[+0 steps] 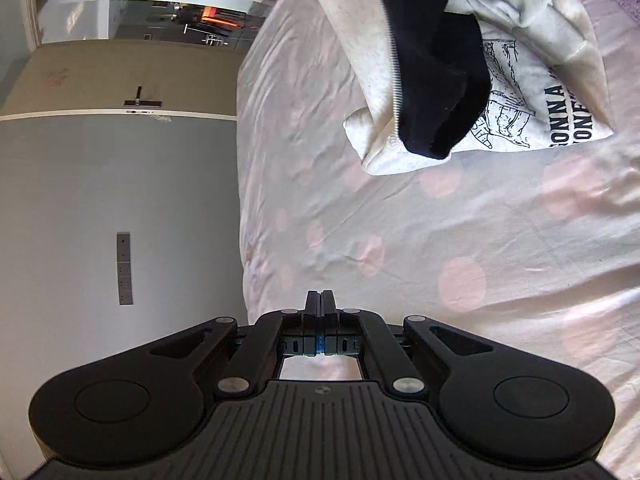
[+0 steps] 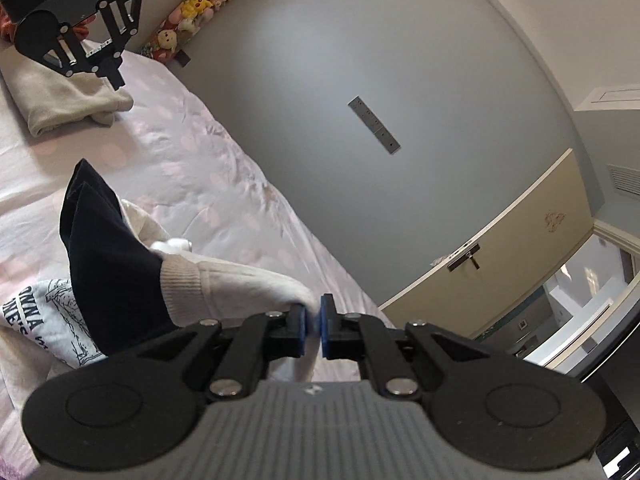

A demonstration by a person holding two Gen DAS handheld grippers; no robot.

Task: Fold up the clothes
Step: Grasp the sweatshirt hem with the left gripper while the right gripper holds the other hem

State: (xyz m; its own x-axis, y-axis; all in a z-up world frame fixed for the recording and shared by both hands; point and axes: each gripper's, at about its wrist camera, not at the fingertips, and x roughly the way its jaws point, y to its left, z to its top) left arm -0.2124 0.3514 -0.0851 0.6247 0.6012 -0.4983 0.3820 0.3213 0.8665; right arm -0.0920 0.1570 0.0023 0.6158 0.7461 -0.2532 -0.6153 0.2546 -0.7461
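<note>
A cream and navy zip jacket [image 1: 436, 72] hangs over the bed; its cream sleeve [image 2: 240, 288] runs to my right gripper [image 2: 313, 326], which is shut on the sleeve's end and holds it lifted. Under the jacket lies a white T-shirt [image 1: 532, 116] with black print, which also shows in the right wrist view [image 2: 36, 320]. My left gripper [image 1: 319, 304] is shut and empty, above the bedsheet and apart from the clothes. It also shows in the right wrist view [image 2: 114, 76], above a folded beige garment [image 2: 60, 96].
The bed has a white sheet with pink dots [image 1: 440, 260]. Its edge [image 1: 244, 200] runs along a grey wall [image 2: 360, 80] with a switch panel [image 2: 374, 124]. A cream door [image 2: 500, 256] stands beyond. Plush toys [image 2: 192, 12] line a shelf.
</note>
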